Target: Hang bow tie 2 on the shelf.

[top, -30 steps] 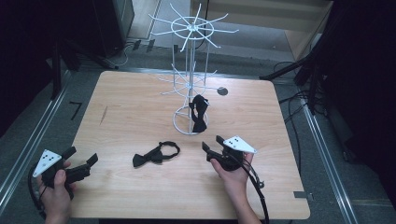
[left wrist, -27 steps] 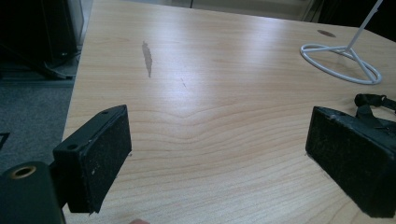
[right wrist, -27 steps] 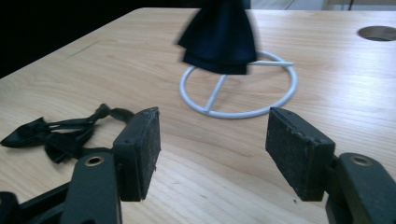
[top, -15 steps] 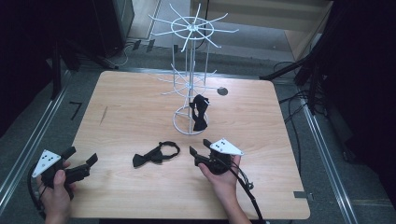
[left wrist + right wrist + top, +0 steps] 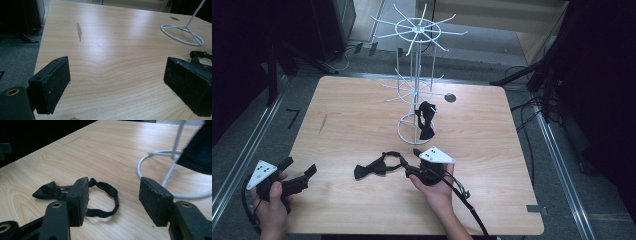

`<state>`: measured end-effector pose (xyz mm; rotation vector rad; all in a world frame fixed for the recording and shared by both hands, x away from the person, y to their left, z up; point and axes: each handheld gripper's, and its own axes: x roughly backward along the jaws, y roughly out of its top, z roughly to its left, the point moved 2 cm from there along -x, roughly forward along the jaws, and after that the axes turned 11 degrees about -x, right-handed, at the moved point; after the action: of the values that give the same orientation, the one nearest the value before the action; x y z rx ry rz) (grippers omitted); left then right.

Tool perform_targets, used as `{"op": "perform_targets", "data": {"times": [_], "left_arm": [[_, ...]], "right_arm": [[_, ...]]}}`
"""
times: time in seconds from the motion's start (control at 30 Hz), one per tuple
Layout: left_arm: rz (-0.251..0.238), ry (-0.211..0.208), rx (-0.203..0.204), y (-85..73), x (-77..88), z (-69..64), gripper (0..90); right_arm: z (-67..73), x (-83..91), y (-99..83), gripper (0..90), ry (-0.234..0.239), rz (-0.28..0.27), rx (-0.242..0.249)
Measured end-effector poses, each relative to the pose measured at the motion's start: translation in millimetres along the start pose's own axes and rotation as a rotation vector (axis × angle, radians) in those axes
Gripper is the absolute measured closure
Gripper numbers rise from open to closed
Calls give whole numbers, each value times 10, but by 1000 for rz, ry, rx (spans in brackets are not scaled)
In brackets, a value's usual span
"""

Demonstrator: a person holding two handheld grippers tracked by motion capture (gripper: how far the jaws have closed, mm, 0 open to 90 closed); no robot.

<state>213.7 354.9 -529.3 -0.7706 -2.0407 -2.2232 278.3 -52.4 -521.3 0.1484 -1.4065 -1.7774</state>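
A black bow tie with a looped strap lies flat on the wooden table, front of centre. My right gripper hovers open just right of its strap loop, one jaw over the loop's edge, nothing held. A second black bow tie hangs on the white wire rack near its ring base. My left gripper stays open at the table's front left corner, jaws wide over bare wood.
The wire rack's upper spokes spread wide above the table's back middle. A small dark round hole sits behind the rack. A grey streak marks the wood at left. Cables and dark floor surround the table.
My right gripper has moved left across the table toward the lying bow tie, ending beside its strap loop. The left gripper and both bow ties have stayed put.
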Motion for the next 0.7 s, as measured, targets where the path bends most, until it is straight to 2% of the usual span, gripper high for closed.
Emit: {"op": "perform_targets", "data": {"times": [0.2,0.4,0.53,0.7], "left_arm": [[-2,0,1,-1,1,3,79],[-3,0,1,-1,1,2,79],[-2,0,0,-1,1,2,79],[-1,0,-1,-1,3,2,79]], "right_arm": [[55,-119,7,435,-10,21,12],[32,-260,-26,453,-40,62,6],[-31,-339,-40,502,-60,94,-30],[-85,-412,-78,553,-73,125,-48]]}}
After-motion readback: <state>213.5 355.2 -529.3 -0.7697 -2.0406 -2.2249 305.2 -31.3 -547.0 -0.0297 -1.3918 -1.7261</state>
